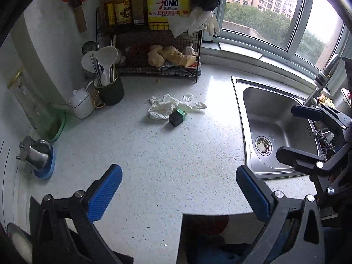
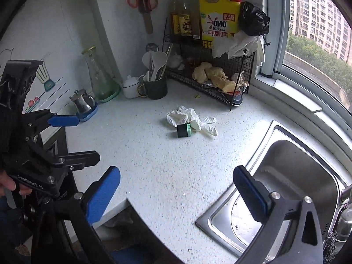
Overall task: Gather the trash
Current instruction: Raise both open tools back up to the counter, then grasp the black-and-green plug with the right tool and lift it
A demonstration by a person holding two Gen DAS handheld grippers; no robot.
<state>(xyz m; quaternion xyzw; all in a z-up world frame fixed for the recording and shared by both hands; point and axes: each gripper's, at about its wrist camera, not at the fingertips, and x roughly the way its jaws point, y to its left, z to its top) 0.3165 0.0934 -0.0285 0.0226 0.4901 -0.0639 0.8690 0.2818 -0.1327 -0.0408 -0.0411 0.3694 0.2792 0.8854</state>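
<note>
Two grippers hang above the speckled countertop (image 1: pixel 167 158), the left gripper (image 1: pixel 179 194) and the right gripper (image 2: pixel 176 194) both spread wide and holding nothing. The stainless sink (image 1: pixel 259 114) lies to the right, its basin bare apart from bits in the drain. The wire rack (image 2: pixel 222 88) in the corner carries bottles and a yellow detergent jug (image 2: pixel 216 19) above, ginger below. The trash lies mid-counter, well ahead of both: crumpled disposable gloves (image 1: pixel 169 106), likely feather-light, limp and slippery, best pinched at the thickest bunched fold. Touching them, a small black-and-green box (image 1: pixel 177 117) looks rigid; grip its flat sides.
</note>
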